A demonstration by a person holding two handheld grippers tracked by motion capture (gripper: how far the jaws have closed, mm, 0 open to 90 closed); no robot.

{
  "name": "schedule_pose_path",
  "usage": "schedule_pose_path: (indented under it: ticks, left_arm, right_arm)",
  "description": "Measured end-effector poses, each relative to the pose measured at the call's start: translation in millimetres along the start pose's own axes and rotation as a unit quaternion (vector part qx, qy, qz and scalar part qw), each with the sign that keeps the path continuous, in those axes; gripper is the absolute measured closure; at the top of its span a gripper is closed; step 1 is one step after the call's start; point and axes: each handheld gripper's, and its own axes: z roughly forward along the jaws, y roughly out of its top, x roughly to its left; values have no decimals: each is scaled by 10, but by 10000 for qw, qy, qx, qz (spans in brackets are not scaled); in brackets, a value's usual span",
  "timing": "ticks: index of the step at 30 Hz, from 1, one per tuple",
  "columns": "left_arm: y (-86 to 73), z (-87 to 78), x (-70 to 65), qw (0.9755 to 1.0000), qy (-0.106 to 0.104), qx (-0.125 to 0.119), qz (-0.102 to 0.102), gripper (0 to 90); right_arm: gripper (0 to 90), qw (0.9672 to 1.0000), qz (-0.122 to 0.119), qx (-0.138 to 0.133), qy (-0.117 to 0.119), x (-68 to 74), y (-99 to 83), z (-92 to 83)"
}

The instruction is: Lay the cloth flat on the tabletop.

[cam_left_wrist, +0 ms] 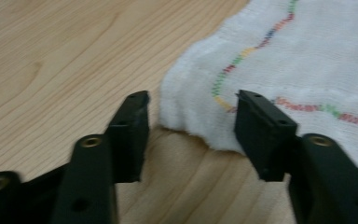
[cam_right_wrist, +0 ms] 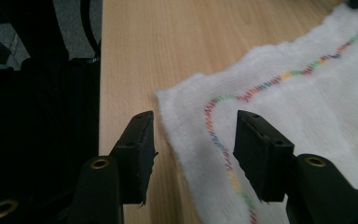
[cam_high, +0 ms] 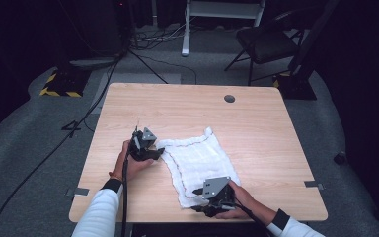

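White terry: cloth (cam_high: 200, 163) lies spread on the pale wood table (cam_high: 256, 123), slightly skewed, a multicoloured stitched line running inside its hem.
Left gripper (cam_high: 148, 150): at the cloth's left corner; in the left gripper view the jaws stand apart with that corner (cam_left_wrist: 186, 116) between them, pads not pressing on it. Nothing held.
Left hand (cam_high: 133, 163): low on the table, wrapped round the gripper body.
Middle: the cloth sits flat with light ripples, no fold made yet.
Right gripper (cam_high: 216, 196): at the cloth's near corner by the table's front edge; in the right gripper view its jaws gape, one over bare wood, the other over the stitched hem (cam_right_wrist: 214, 135). Nothing held.
Step, as judged: both corners lined up for a pinch, probably to lift or fold.
Risk, left: the corner barely reaches into the gap; closing there could catch only fringe and slip off on the lift.
Risk, right: the jaws ride just above the cloth; closing without dipping may nip air or bunch the cloth sideways.
Risk, both: uneven grips would drag the cloth crooked.
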Motion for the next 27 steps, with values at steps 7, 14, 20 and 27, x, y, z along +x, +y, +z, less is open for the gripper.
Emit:
schedule_pose_path:
  ticks: [7,14,20,27]
  left_arm:
    - [12,-27,-32,9993,-243,106,272,716]
    - [-8,-79,-29,9986,-359,191,336,812]
    - [-16,-226,-42,9983,-413,110,407,860]
    - [34,-374,-139,9974,-433,-92,576,868]
  right_arm:
    - [501,9998,-107,119,-99,81,45,179]
    - [801,9983,31,187,-546,-40,8,142]
    - [854,9975,122,-43,-694,-127,-43,-72]
    - [859,9911,398,-621,-1112,-264,-89,-580]
